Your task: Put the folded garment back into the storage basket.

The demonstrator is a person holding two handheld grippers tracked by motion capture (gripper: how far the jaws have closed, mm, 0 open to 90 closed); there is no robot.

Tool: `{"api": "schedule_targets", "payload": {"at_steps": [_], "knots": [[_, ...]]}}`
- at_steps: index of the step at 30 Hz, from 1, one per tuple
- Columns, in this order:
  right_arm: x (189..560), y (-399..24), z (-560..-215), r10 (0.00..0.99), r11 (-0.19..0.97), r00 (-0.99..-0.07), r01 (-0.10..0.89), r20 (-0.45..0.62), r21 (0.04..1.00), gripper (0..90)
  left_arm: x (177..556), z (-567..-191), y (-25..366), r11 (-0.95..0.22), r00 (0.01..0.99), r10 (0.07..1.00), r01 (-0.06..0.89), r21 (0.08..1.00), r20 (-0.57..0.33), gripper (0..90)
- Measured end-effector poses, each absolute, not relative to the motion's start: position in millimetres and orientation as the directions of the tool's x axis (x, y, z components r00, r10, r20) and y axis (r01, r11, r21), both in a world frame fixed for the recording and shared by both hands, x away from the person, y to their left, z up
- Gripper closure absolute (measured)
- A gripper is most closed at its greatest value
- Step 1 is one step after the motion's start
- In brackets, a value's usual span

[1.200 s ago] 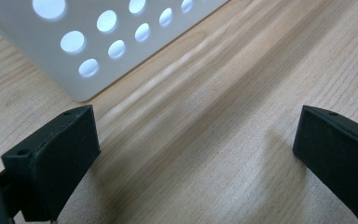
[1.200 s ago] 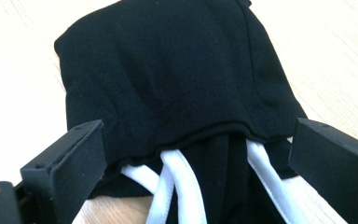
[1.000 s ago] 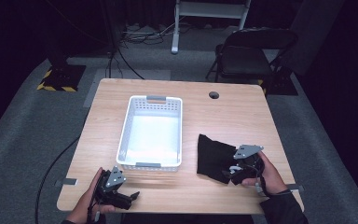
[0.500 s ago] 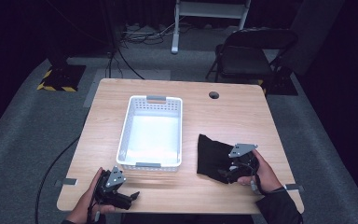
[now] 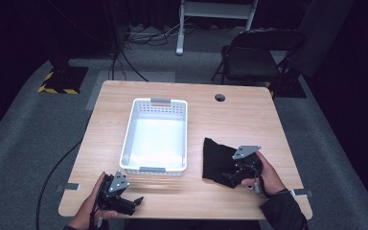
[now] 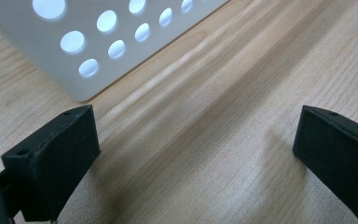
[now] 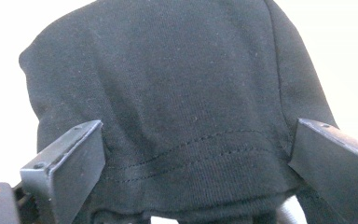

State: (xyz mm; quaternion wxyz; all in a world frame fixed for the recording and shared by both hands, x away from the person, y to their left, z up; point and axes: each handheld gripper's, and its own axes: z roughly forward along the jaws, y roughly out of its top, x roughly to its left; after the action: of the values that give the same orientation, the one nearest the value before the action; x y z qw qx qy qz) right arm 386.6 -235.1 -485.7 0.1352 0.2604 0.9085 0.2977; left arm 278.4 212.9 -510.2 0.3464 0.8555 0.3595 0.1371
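A black cloth (image 5: 216,160) lies folded on the wooden table (image 5: 239,120), right of a white perforated basket (image 5: 155,136). My right gripper (image 5: 235,173) is at the cloth's near right edge, and its jaws stand open on either side of the stitched hem (image 7: 191,144). The cloth lies between the fingers (image 7: 67,163) without being pinched. Near the table's front left corner my left gripper (image 5: 133,203) rests low over bare wood, open, nothing between its fingers (image 6: 51,158). The basket's corner (image 6: 88,51) is just ahead of it.
The basket looks empty inside. A cable hole (image 5: 220,97) sits near the table's far edge. Beyond the table stand a black folding chair (image 5: 254,57) and a white stand base (image 5: 211,14). A floor cable (image 5: 57,167) runs along the left side.
My right gripper has moved left onto the cloth's edge, so the hem now lies between its open jaws. The left gripper has stayed put.
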Motion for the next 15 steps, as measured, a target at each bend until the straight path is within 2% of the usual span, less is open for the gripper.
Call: {"api": "schedule_targets", "payload": {"at_steps": [4, 8, 15], "knots": [[388.6, -235.9, -489.1, 0.539, 0.688, -0.838, 0.378, -0.088, 0.619, 2.2, 278.3, -510.2, 212.9, -0.501, 0.704, 0.710, 0.520, 0.691, -0.015, 0.2], [394.1, -242.3, -494.4, 0.542, 0.651, -0.840, 0.415, -0.007, 0.636, 2.9, 278.3, -510.2, 212.9, -0.502, 0.704, 0.710, 0.520, 0.691, -0.014, 0.2], [393.8, -243.6, -492.7, 0.516, 0.648, -0.856, 0.416, 0.034, 0.638, 15.6, 278.2, -510.2, 213.0, -0.501, 0.704, 0.710, 0.520, 0.692, -0.015, 0.2]]}}
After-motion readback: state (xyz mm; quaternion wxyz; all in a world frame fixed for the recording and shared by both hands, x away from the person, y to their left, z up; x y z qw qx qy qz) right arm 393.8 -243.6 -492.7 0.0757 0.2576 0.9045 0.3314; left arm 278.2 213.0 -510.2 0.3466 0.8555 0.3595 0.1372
